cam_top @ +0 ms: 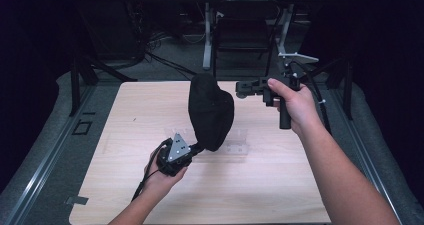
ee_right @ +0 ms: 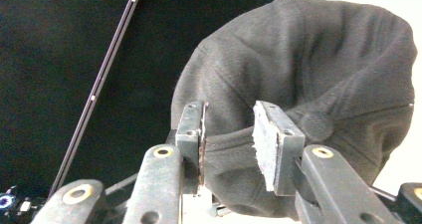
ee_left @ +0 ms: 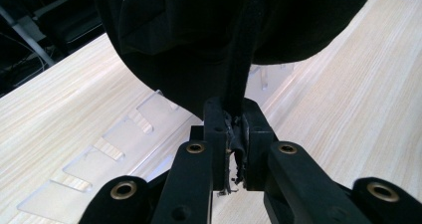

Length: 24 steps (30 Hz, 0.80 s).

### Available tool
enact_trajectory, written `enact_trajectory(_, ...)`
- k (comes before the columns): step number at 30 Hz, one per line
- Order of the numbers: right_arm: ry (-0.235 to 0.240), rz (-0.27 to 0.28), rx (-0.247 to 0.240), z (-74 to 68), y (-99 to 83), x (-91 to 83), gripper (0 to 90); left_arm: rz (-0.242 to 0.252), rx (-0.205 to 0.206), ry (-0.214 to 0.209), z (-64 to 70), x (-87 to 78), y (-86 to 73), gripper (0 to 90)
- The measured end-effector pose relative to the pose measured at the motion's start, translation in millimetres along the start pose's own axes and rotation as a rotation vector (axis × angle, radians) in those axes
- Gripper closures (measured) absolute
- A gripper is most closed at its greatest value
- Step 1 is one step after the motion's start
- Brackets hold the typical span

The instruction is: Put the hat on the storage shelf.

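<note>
A black cap (cam_top: 211, 110) hangs upright over the middle of the wooden table (cam_top: 280, 185). My left gripper (cam_top: 198, 148) holds it from below and is shut on the cap's lower edge. In the left gripper view the jaws (ee_left: 234, 134) pinch a fold of the black fabric (ee_left: 219, 30). My right gripper (cam_top: 242, 89) is held level at the cap's upper right side and points left. It is open (ee_right: 229, 134), and the cap (ee_right: 318, 79) lies just beyond the jaws, with a seam running across the gap.
A clear plastic slotted rack (cam_top: 236, 146) lies flat on the table under the cap, also visible as clear tabs (ee_left: 114, 139). Beyond the table's far edge are a dark chair (cam_top: 242, 32) and desk legs. The surroundings are dark.
</note>
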State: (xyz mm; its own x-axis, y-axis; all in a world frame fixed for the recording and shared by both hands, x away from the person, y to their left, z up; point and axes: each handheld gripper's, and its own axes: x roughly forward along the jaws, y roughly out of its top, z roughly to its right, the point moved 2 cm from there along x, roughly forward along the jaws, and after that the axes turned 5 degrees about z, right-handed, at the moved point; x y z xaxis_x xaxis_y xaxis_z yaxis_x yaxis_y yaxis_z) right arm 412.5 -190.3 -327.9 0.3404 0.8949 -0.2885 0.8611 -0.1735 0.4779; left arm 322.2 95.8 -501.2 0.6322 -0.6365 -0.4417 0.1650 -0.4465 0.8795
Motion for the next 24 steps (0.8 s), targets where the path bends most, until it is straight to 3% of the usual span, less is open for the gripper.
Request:
enact_trajectory(15,-0.082,0.003,-0.058,6.4,-2.5,-3.6,60.2,-0.008,-0.033,-0.001,-5.0,-2.0,-7.8,84.8)
enact_trajectory(24,-0.187,-0.015,-0.140,12.0,-6.6,-6.9,59.4,-0.013,-0.078,-0.007,-10.7,-2.2,-15.7,84.2)
